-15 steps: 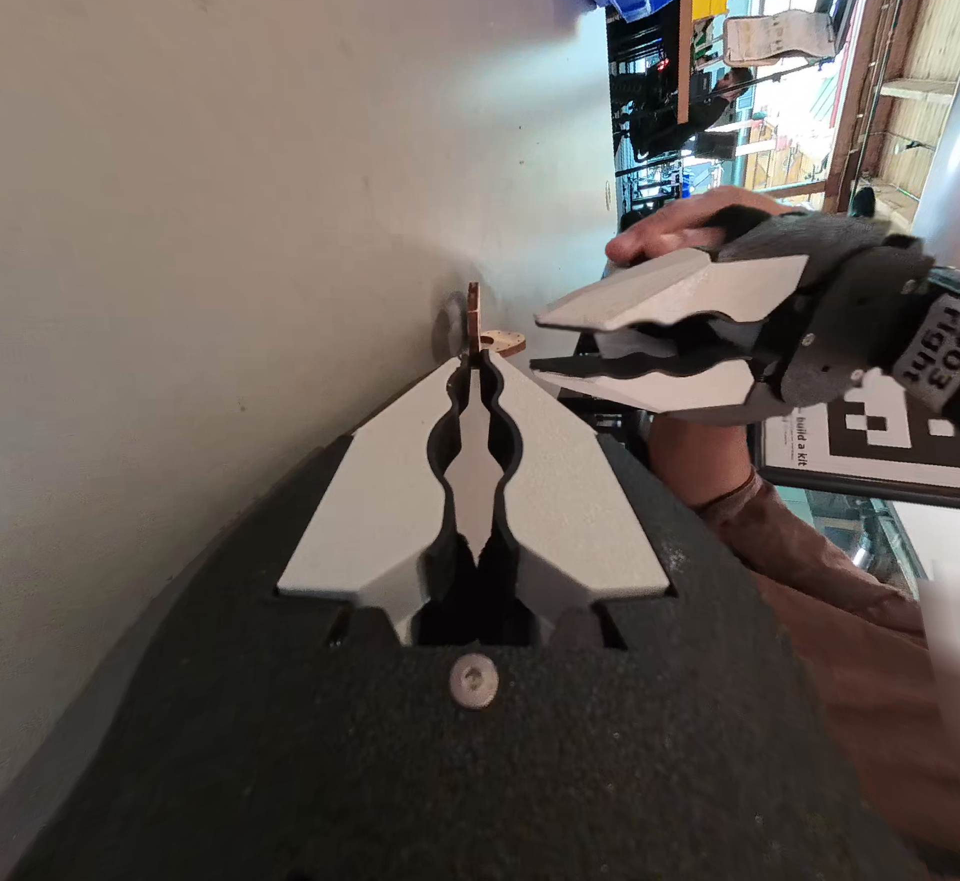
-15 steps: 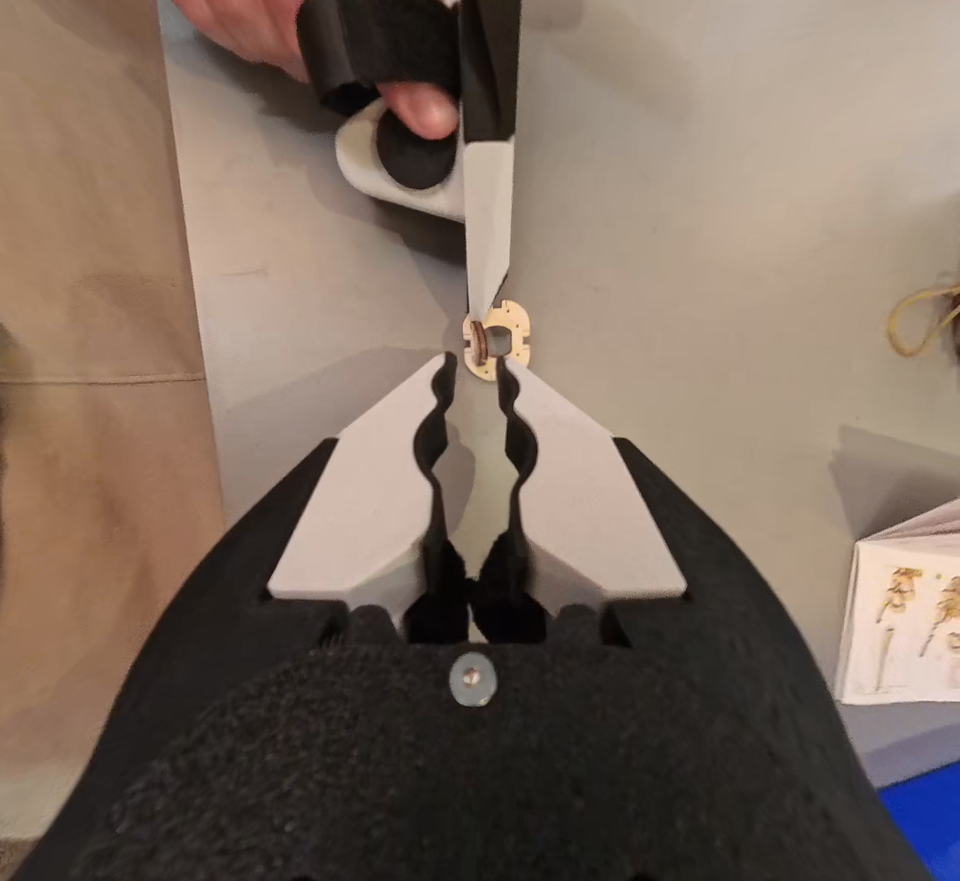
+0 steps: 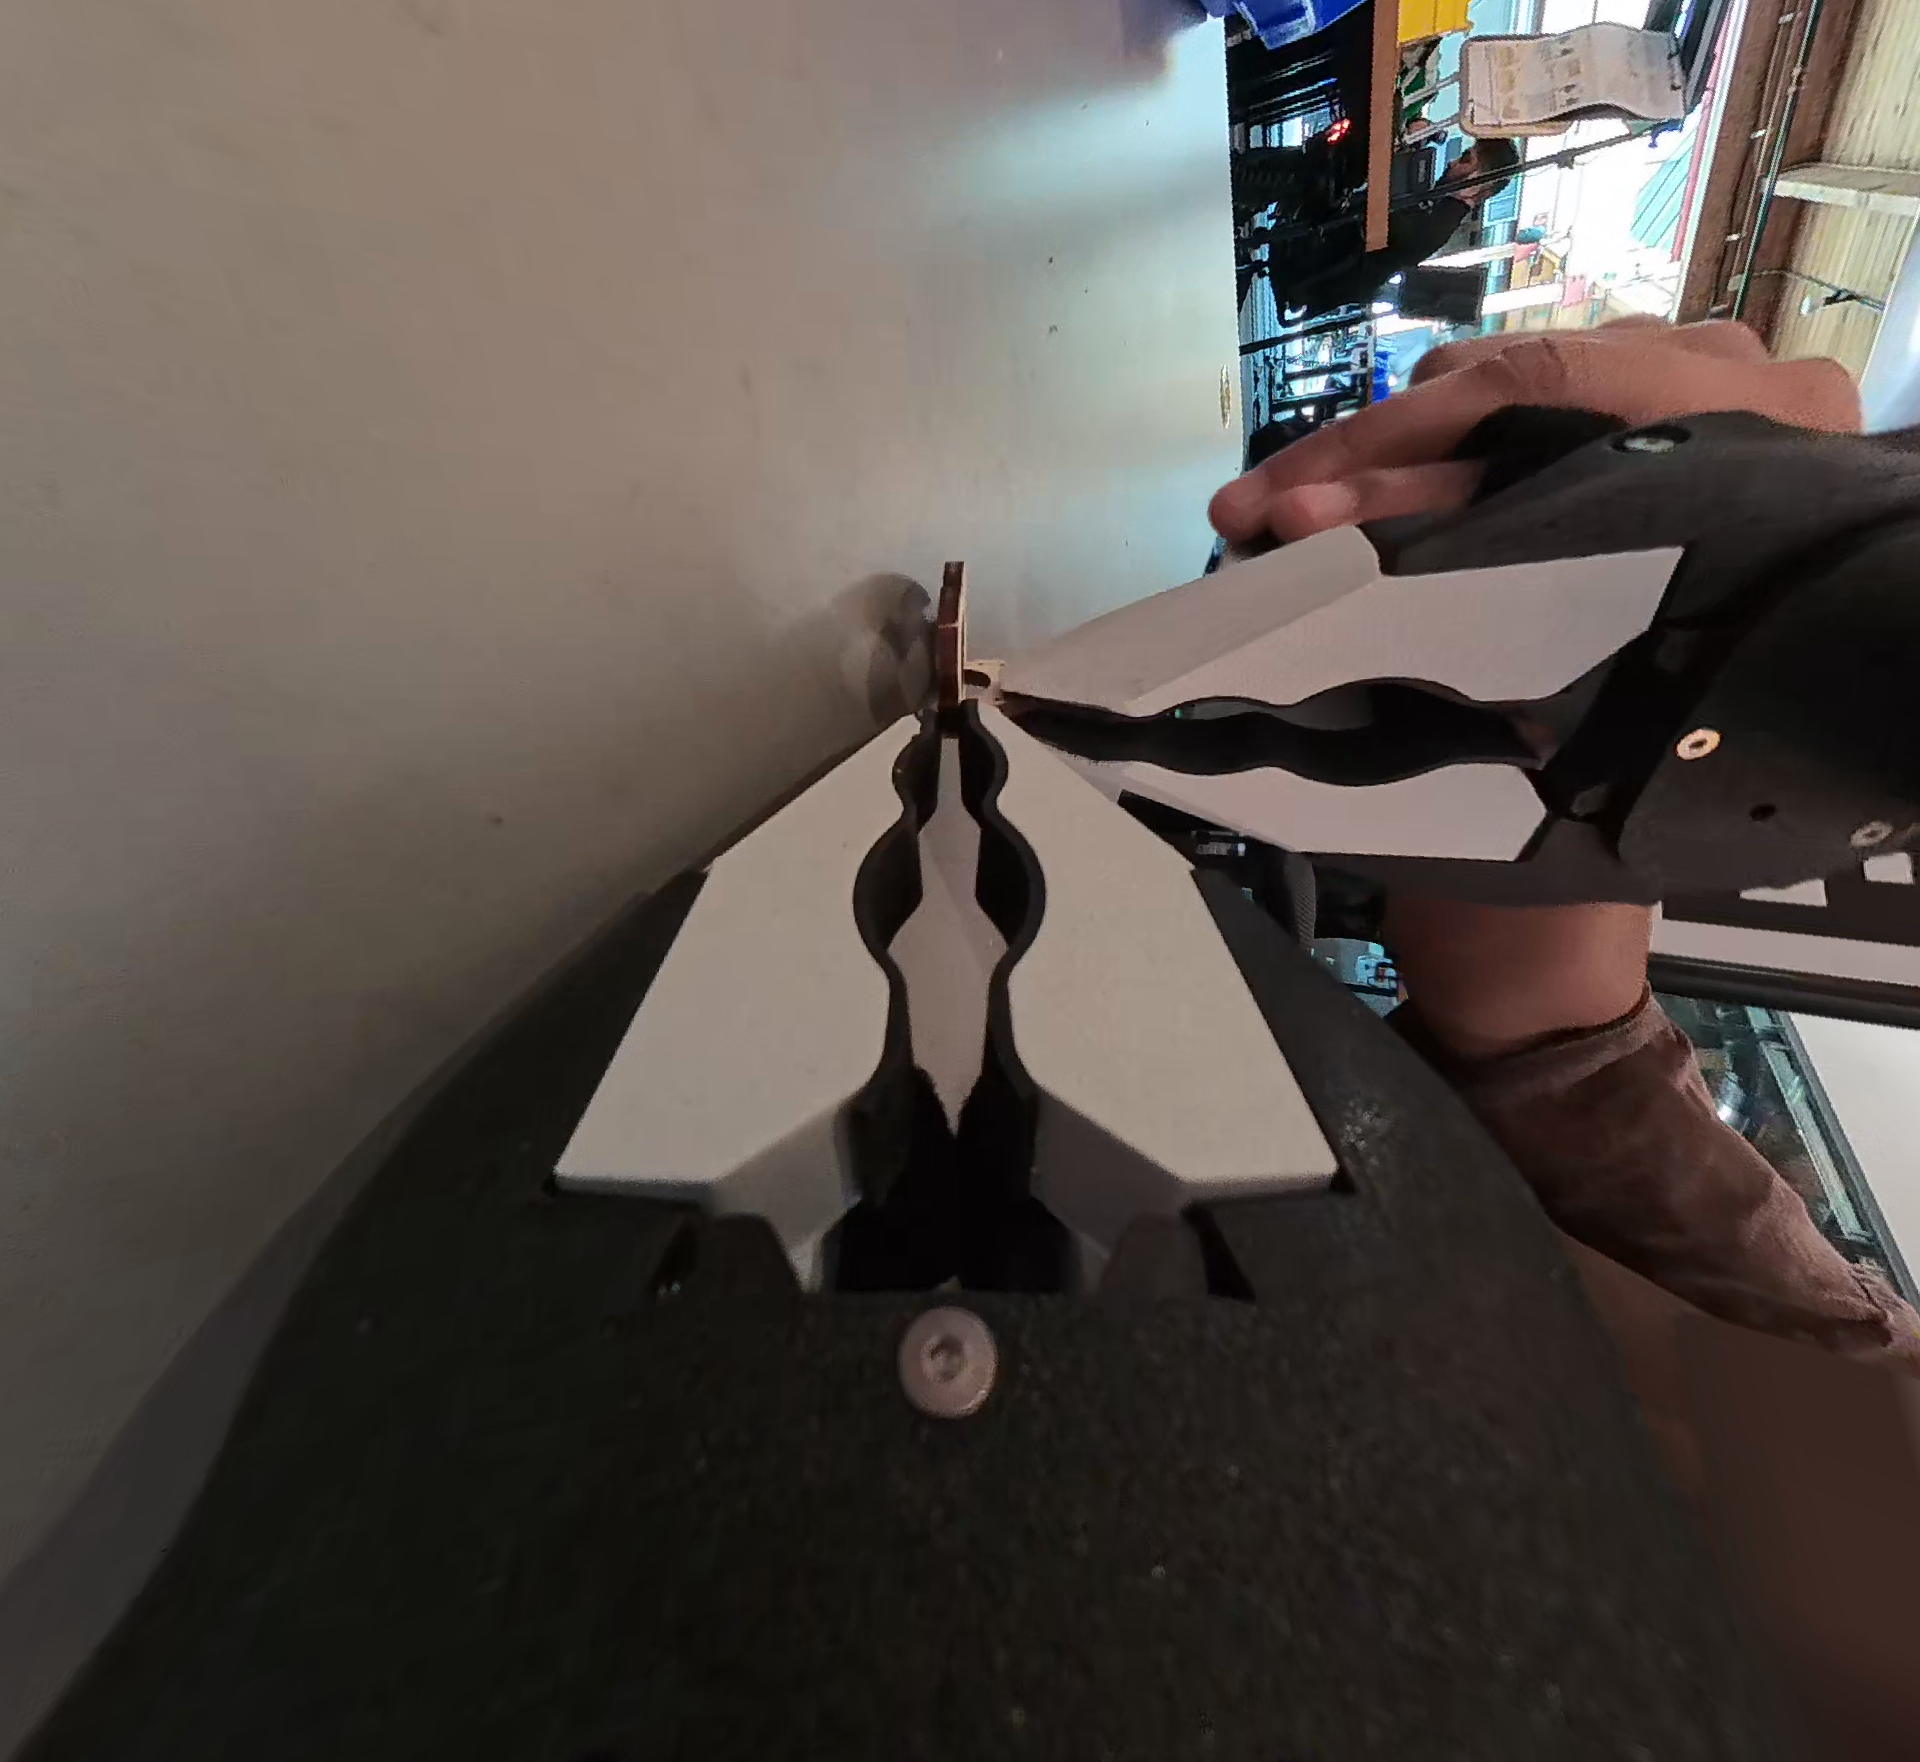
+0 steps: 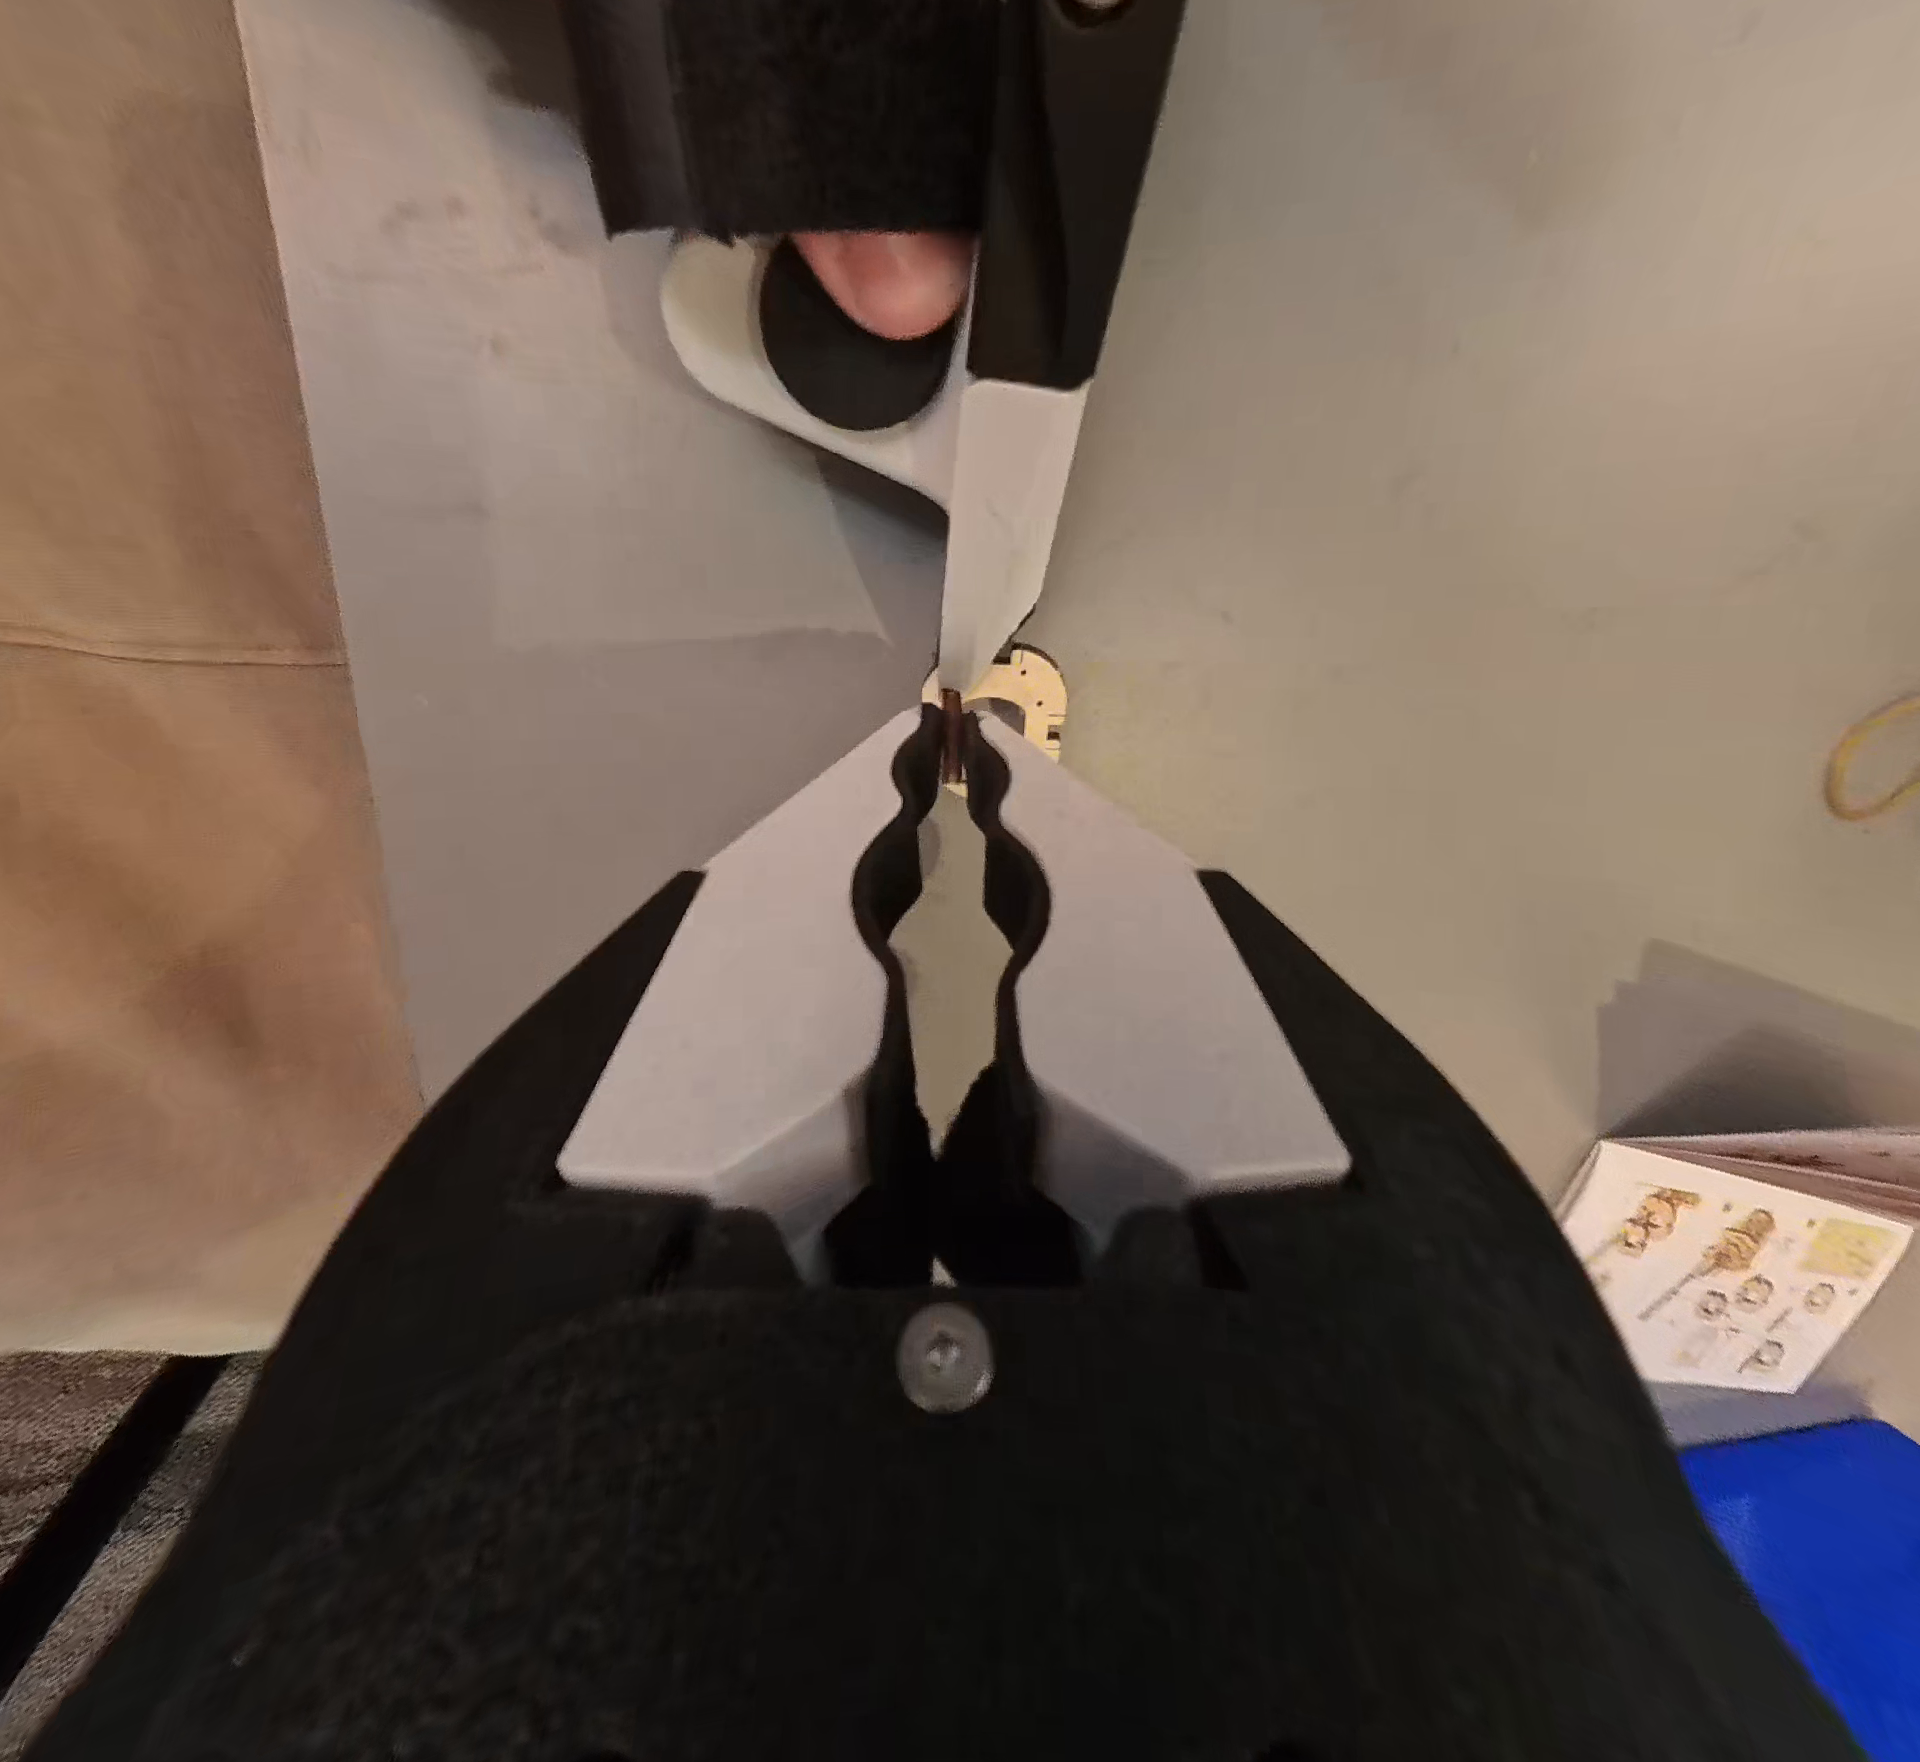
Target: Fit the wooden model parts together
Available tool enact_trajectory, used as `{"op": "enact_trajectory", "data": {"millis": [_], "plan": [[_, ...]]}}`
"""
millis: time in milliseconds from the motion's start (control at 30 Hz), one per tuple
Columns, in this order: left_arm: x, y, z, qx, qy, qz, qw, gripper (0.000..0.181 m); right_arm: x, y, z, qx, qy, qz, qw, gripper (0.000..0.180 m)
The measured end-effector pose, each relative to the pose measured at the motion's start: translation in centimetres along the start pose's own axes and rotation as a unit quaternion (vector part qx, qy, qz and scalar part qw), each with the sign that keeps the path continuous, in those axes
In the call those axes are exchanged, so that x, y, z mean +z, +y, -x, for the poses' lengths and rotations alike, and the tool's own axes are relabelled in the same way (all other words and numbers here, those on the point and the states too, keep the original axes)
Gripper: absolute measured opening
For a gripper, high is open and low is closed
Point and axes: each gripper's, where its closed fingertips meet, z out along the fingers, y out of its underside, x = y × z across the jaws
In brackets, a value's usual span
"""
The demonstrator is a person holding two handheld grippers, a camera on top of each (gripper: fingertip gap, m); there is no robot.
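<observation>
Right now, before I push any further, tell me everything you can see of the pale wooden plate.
The wooden plate is thin, flat and pale, with dark burnt-looking edges, a rounded outline with small notches and a round hole in the middle. The left gripper pinches it across its faces, so the left wrist view sees it edge-on and the right wrist view sees its face. A small brown piece, clamped in the right gripper, meets it at the hole. Whether it touches the grey table cannot be told.

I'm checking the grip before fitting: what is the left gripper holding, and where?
The left gripper pinches a thin dark wooden piece by its near edge, between the fingertips.
</observation>
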Motion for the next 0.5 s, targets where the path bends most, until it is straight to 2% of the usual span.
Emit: {"op": "enact_trajectory", "data": {"millis": [267,400,500], "plan": [[0.00,-0.14,0.12,-0.010,0.000,0.000,1.000,0.001,0.19,0.05,-0.11,0.000,0.006,0.006,1.000,0.003],[-0.01,-0.26,0.29,-0.010,-0.008,0.001,1.000,0.001,0.36,0.04,-0.23,0.002,0.016,-0.020,1.000,0.003],[0.01,-0.25,0.32,-0.007,-0.010,0.003,1.000,0.001,0.38,0.13,-0.27,-0.016,0.032,-0.004,0.999,0.003]]}}
